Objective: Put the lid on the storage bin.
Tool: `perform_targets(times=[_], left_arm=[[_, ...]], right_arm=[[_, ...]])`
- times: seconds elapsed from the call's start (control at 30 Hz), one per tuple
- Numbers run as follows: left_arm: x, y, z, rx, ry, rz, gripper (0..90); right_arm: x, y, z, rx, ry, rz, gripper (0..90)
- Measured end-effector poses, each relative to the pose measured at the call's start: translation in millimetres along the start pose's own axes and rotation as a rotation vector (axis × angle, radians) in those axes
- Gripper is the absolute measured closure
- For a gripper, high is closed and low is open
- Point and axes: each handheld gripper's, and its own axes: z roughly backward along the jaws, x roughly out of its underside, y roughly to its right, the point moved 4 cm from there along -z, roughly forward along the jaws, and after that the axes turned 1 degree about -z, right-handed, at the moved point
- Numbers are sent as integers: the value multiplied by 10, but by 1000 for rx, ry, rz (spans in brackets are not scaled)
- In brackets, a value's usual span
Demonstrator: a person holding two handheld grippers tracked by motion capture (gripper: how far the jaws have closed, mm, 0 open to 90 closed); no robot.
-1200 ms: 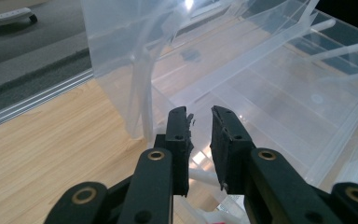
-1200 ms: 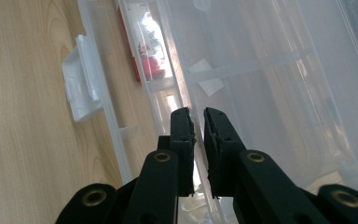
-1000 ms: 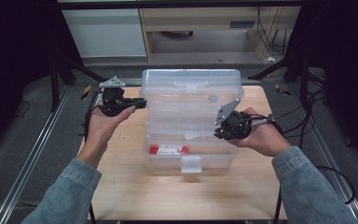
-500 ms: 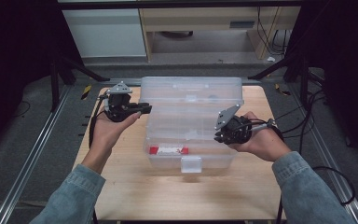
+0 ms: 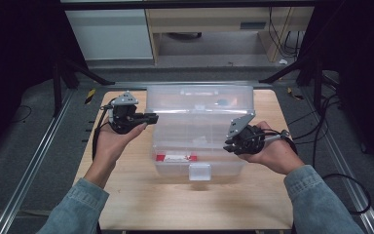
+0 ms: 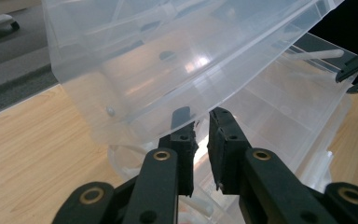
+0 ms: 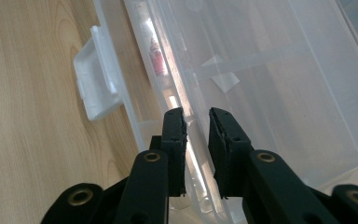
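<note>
Box: a clear plastic storage box (image 5: 199, 129) sits on the wooden table (image 5: 126, 195), its lid raised off the base and tilted.
Latch: a white latch (image 5: 199, 171) hangs on the box's near wall, beside a red label (image 5: 176, 158).
Left gripper: the left gripper (image 5: 148, 118) is at the box's left end; in the left gripper view its jaws have just been closing and stand nearly together, a narrow gap between them, at the lid's lower edge (image 6: 186, 116). Whether they pinch that edge cannot be told.
Right gripper: the right gripper (image 5: 230, 145) is at the box's right end; its jaws have just been opening slightly and stand narrowly apart, astride the rim (image 7: 193, 140).
</note>
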Motion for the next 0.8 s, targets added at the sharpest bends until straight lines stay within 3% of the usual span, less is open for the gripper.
perform_targets(times=[0.3,0.37,0.47,0.7,0.8], left_arm=[[133,49,7,16,1,8,850],[164,52,8,22,1,10,854],[213,75,-1,34,-2,15,855],[358,117,4,40,-14,9,874],[388,115,9,37,-9,15,882]], right_arm=[[22,-59,46,18,43,-29,612],[17,-74,104,52,67,-43,564],[15,-103,193,58,102,-54,547],[163,-163,362,103,109,-75,533],[260,-156,431,125,121,-108,532]])
